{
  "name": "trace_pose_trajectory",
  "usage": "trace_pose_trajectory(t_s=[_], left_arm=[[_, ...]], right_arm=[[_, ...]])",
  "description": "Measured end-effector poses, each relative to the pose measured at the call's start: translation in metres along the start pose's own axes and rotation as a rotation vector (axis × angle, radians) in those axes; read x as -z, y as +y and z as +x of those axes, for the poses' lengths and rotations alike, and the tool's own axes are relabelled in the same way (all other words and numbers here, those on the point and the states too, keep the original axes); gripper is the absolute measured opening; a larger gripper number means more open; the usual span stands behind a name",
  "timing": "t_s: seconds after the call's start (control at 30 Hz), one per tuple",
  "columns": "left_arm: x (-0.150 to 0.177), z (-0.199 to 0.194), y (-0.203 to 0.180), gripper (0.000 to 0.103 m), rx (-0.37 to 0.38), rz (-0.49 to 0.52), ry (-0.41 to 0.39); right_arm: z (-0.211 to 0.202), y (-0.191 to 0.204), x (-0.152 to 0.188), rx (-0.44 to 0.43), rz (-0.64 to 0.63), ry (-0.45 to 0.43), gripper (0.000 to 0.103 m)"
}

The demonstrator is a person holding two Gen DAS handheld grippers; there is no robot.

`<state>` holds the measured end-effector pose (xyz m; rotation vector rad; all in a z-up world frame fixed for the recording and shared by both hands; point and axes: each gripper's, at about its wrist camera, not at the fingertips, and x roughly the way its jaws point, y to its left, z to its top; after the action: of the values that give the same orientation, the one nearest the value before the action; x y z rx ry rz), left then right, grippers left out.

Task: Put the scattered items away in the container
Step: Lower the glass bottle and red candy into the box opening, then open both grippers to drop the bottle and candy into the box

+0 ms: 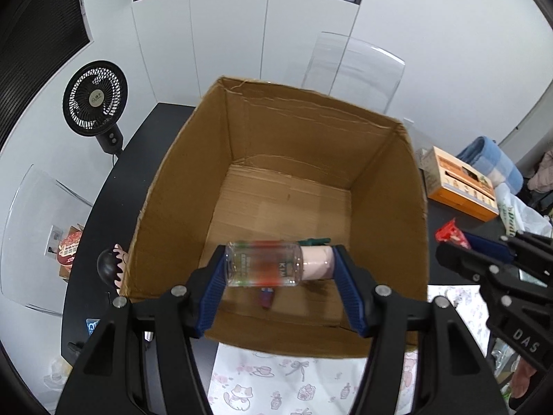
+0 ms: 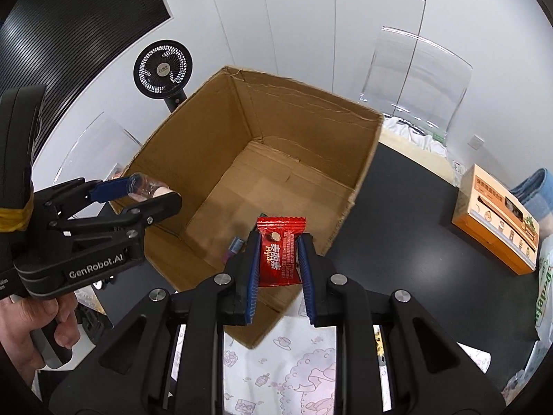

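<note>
Left wrist view: the left gripper (image 1: 278,266) pinches a clear bottle (image 1: 264,263) crosswise between its blue pads, at lower centre of the frame, above the near edge of the open cardboard box (image 1: 311,131). A small purple item (image 1: 266,297) lies on the box floor just below the bottle.

Right wrist view: the right gripper (image 2: 278,263) pinches a red snack sachet (image 2: 280,250) upright, at centre frame, over the near corner of the box.

Step in hand, as judged: both items are held over the container for deposit. The next move calls for lowering each load clear of the rim, then spreading the jaws so bottle and sachet drop inside.

Readable markings: "GenRobot.AI" on the left gripper body in the right wrist view; "DAS" on the right gripper body at right of the left wrist view; "KIM" on the bottle label. Sachet text is Chinese, too small to read fully.
</note>
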<state>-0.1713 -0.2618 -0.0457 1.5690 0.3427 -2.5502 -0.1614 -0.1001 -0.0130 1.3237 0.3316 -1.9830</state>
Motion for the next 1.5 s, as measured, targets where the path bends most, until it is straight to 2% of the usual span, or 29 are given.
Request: trace_pose_trajectory(t_s=[0.63,1.03,1.27,1.33,1.37,1.4,1.43,1.5], left_arm=[[-0.014,0.035,0.032,0.059,0.014,-0.067,0.06],[-0.013,0.048,0.034,0.059,0.031,-0.071,0.101],[-0.01,0.049,0.037,0.059,0.079,-0.097,0.108],[-0.01,0.051,0.038,0.06,0.104,-0.107,0.112],[-0.01,0.052,0.039,0.063,0.095,-0.109,0.114],[-0.01,0.052,0.039,0.072,0.084,-0.11,0.116],[-0.01,0.051,0.039,0.082,0.074,-0.107,0.109],[-0.009,0.048,0.039,0.091,0.055,-0.102,0.093]], right_arm=[[0.043,0.014,-0.031,-0.013,-0.011,0.049,0.022],[0.058,0.017,-0.033,-0.005,-0.02,0.081,0.023],[0.055,0.013,-0.033,0.012,0.0,0.067,0.026],[0.054,0.012,-0.034,0.02,0.005,0.062,0.033],[0.053,0.012,-0.034,0.024,0.008,0.059,0.048],[0.052,0.011,-0.034,0.028,0.01,0.057,0.064],[0.051,0.011,-0.034,0.033,0.013,0.054,0.069],[0.048,0.009,-0.034,0.037,0.025,0.042,0.079]])
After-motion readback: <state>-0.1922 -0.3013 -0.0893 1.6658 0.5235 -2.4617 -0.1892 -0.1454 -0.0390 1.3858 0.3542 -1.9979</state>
